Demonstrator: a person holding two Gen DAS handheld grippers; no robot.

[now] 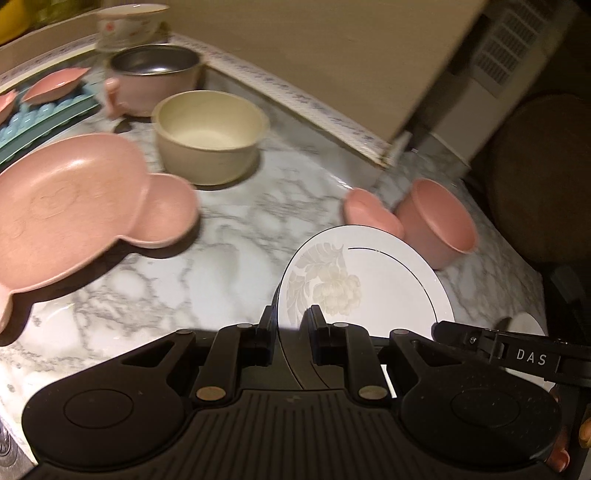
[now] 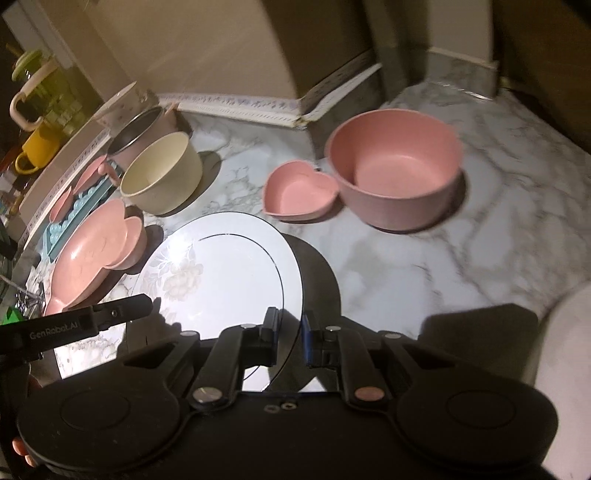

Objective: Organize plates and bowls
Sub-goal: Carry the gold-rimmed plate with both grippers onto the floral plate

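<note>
**White plate held by both grippers above the marble counter**

At the far left, a teal tray (image 1: 44,122) carrying small pink leaf-shaped dishes (image 1: 55,83) was seen against the wall, with a mouse-eared pink plate (image 1: 74,206) lying in front of it. Behind these, a floral bowl (image 1: 127,24) was set just behind a pink metal-lined pot (image 1: 155,79), and a cream bowl (image 1: 210,138) stood just in front of the pot. In the middle, the white floral plate (image 1: 369,280) was held tilted, clear of the marble counter (image 1: 221,266): its one edge was pinched by the closed left gripper (image 1: 290,321), and its opposite edge was clamped in the closed right gripper (image 2: 291,325). A dark shadow was cast beneath the plate on the counter. Further right, a pink heart-shaped dish (image 2: 299,194) was found touching a large pink bowl (image 2: 397,166), both resting on the counter near the wall corner.
</note>
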